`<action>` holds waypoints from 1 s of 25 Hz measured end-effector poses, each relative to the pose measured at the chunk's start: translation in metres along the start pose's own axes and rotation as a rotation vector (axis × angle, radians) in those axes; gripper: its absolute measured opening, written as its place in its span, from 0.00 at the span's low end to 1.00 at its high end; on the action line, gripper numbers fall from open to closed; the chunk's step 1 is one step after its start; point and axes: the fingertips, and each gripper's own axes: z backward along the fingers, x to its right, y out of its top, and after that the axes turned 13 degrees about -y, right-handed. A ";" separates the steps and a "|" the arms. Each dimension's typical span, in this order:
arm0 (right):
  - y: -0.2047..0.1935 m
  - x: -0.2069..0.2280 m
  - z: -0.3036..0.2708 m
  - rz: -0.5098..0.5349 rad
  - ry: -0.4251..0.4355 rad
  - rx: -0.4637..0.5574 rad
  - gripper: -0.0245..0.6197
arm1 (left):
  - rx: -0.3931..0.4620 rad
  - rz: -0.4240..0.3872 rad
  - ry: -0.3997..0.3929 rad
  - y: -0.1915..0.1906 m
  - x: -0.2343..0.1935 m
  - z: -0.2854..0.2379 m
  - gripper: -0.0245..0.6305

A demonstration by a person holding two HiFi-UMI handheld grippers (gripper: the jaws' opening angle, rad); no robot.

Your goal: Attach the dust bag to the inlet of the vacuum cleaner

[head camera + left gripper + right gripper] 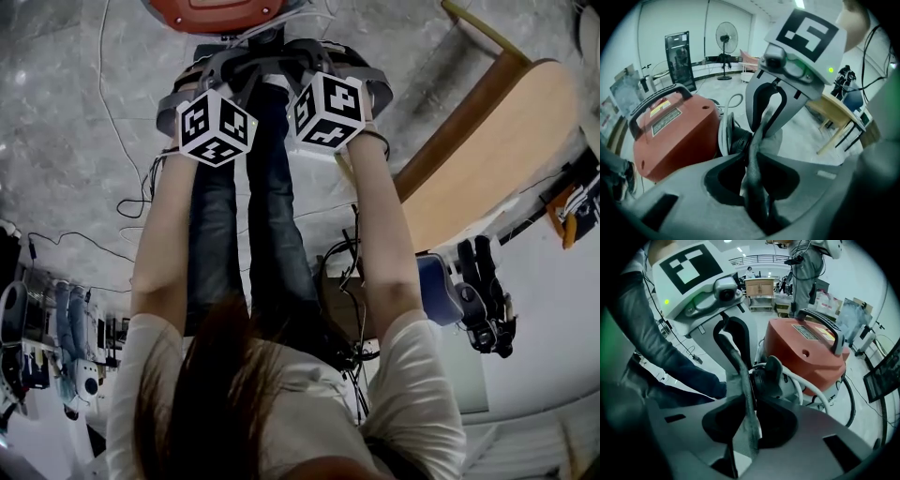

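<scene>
The red vacuum cleaner (211, 11) lies on the floor just beyond both grippers; it shows larger in the left gripper view (670, 131) and the right gripper view (811, 352). Its black inlet (738, 140) (766, 378) faces the grippers. A grey dust bag (776, 140) (740, 376) hangs right in front of the inlet, its stiff edge running up between the two grippers. My left gripper (757, 187) (217, 80) is shut on one side of that edge. My right gripper (743, 427) (323, 66) pinches the other side, and the two face each other closely.
A wooden table (487, 159) (834, 112) stands to the right. Cables (112, 202) trail over the grey floor. The person's legs (272, 234) stand directly behind the grippers. A white hose (811, 390) curls by the vacuum. A fan (726, 37) stands far back.
</scene>
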 end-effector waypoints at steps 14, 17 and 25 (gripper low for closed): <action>0.004 0.006 0.003 -0.169 -0.077 0.032 0.16 | -0.093 -0.178 -0.073 0.007 -0.008 0.003 0.18; 0.003 0.005 0.002 -0.122 -0.056 0.039 0.16 | -0.072 -0.136 -0.063 0.005 -0.007 0.003 0.18; 0.007 0.009 0.001 0.036 0.019 0.022 0.19 | 0.034 0.059 -0.002 0.002 -0.006 0.004 0.16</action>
